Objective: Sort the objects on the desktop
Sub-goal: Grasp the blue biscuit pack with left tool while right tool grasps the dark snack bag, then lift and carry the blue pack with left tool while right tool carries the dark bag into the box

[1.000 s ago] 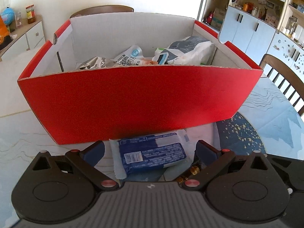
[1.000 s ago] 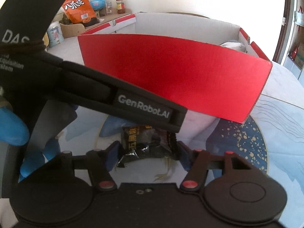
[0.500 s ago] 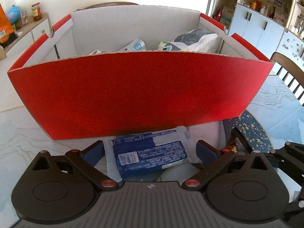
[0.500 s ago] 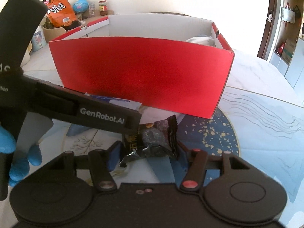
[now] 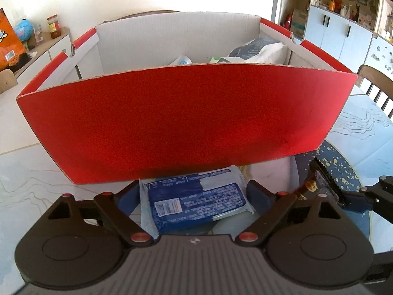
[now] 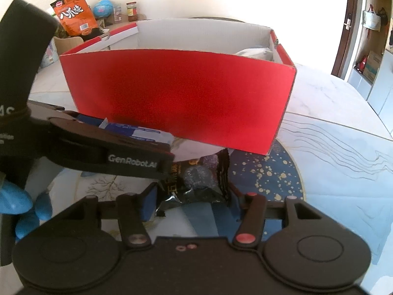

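A red cardboard box [image 5: 181, 123] with a white inside stands on the table right ahead; it also shows in the right wrist view [image 6: 181, 103] and holds several packets. My left gripper [image 5: 194, 194] is shut on a blue and white snack packet [image 5: 196, 201], held low in front of the box's near wall. My right gripper [image 6: 192, 196] is shut on a black snack packet [image 6: 196, 182], also low in front of the box. The left gripper's body [image 6: 108, 150] crosses the right wrist view at the left. The black packet [image 5: 324, 184] shows at the right of the left wrist view.
The table has a marble-look top with a dark blue gold-speckled round mat [image 6: 267, 174]. A wooden chair [image 5: 375, 88] stands at the right. An orange snack bag [image 6: 75, 12] and jars sit on a sideboard behind. White cupboards [image 5: 343, 34] line the far right.
Both grippers have drawn back and sunk relative to the box, each still holding its packet. The box's contents are now mostly hidden behind its near wall.
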A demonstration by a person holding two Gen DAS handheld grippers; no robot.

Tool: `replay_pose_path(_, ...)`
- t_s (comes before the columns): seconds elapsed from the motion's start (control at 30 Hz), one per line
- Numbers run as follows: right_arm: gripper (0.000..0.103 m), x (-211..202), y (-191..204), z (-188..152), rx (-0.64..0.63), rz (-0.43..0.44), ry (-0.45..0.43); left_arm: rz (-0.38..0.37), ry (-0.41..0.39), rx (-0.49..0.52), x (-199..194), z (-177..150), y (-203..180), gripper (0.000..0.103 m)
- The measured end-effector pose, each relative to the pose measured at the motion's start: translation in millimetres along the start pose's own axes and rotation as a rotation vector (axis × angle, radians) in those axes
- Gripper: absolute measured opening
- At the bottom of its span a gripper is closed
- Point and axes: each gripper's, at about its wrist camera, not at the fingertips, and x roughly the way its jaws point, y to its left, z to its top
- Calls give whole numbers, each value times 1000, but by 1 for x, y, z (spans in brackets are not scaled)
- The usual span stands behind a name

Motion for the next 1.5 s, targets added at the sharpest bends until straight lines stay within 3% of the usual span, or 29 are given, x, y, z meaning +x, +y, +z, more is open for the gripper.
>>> replay_pose_path(0.23,54,-1,4,-1,4,-8,-2,-11,-8,-7,-1,0,1,85)
replay_pose_path(0.7,54,-13,-2,3,-4,-41,-10,-18,-22,9,-19,2,2,85)
replay_pose_path(1.5,54,-69,10,50,-48,-69,-94,-40,-105,-10,-95,31,28,85)
